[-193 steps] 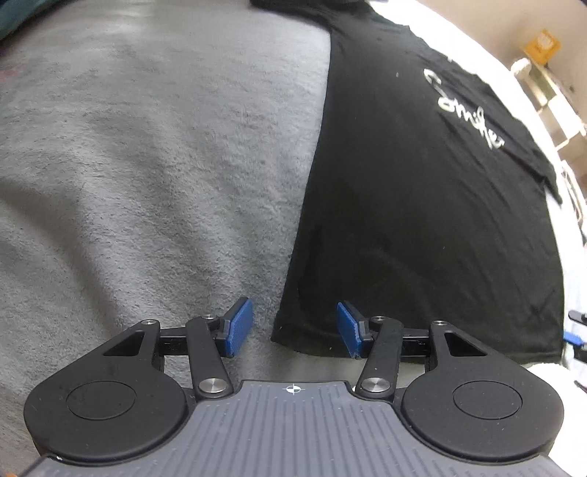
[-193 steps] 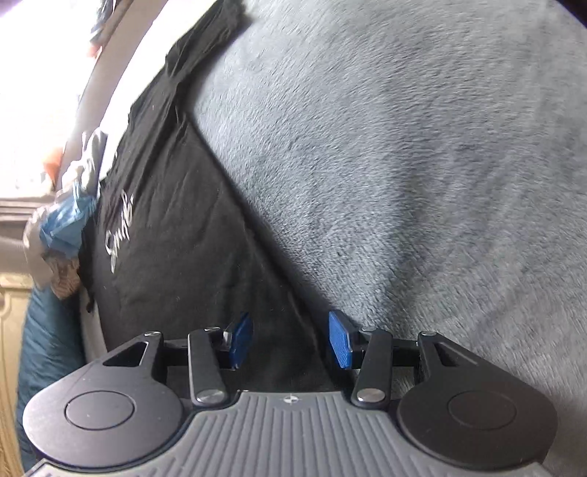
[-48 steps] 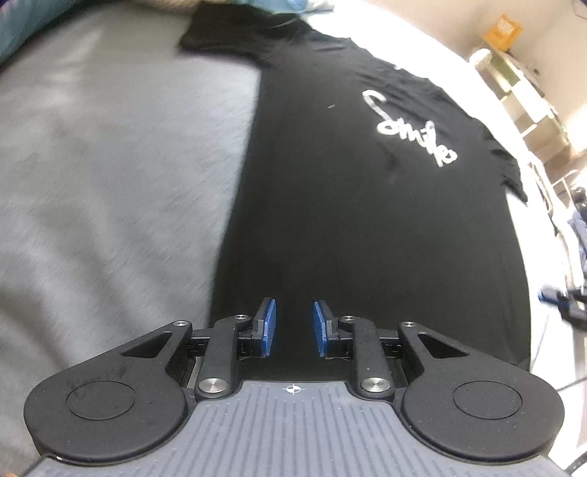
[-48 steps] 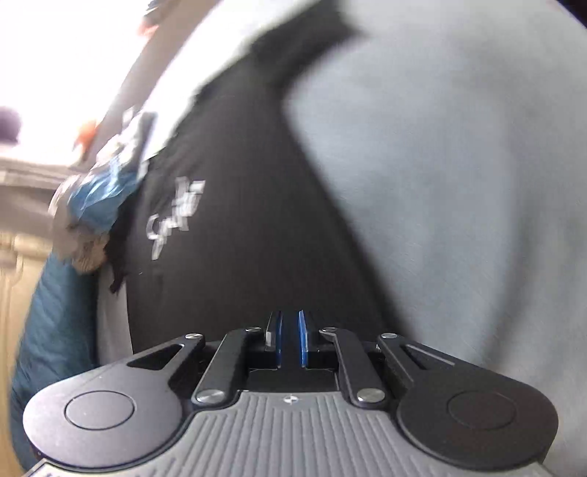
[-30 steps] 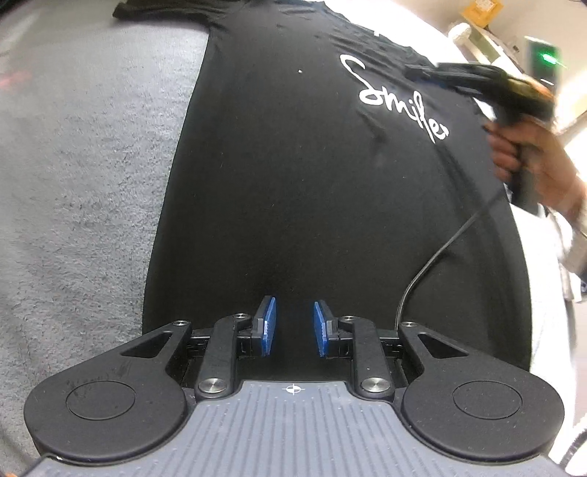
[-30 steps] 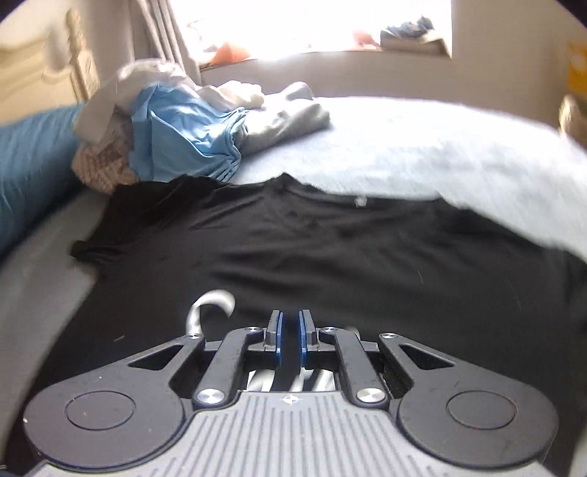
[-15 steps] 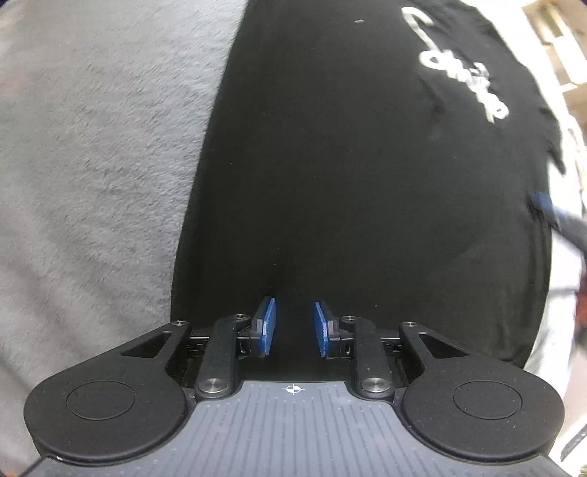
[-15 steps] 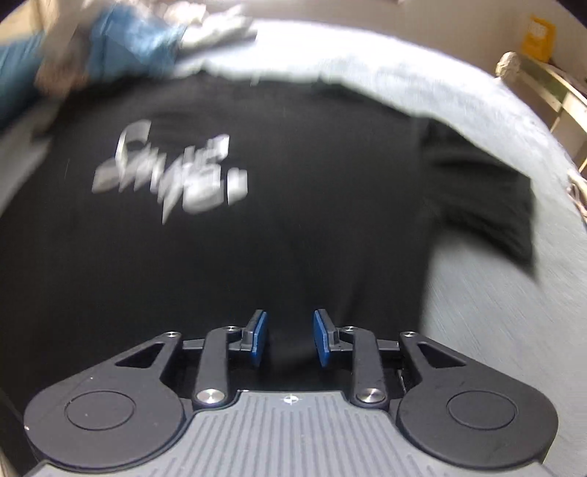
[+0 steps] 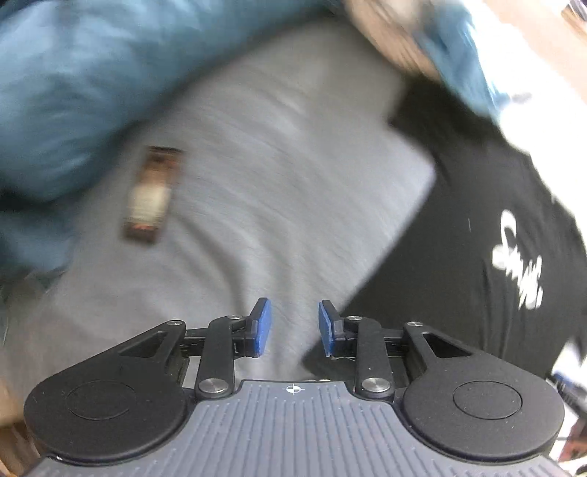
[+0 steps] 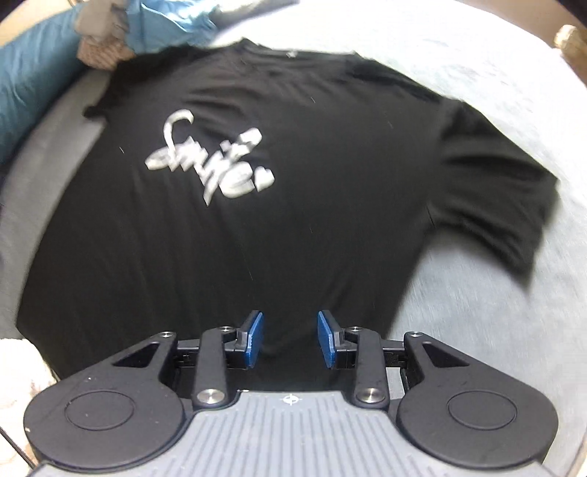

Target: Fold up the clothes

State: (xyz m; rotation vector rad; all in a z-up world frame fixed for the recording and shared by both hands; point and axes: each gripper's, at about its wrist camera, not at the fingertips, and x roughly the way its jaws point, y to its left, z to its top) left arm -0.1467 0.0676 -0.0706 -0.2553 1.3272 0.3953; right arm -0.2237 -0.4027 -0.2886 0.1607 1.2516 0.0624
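Since half a second ago my left tool (image 9: 292, 326) has swung off the black T-shirt (image 10: 279, 205) to hang over the grey blanket (image 9: 264, 205), its jaws just opening to a narrow, empty gap. My right tool (image 10: 290, 339) hangs over the shirt's lower part, likewise parted narrowly on nothing. I judge folding barely begun: the shirt lies spread flat on the bed, both sleeves out.

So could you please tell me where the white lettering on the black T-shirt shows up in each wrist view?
Left wrist: white lettering at far right, mid-height, blurred.
Right wrist: lettering upper left of centre.
Shared landmark: blue garment pile beyond the black T-shirt.
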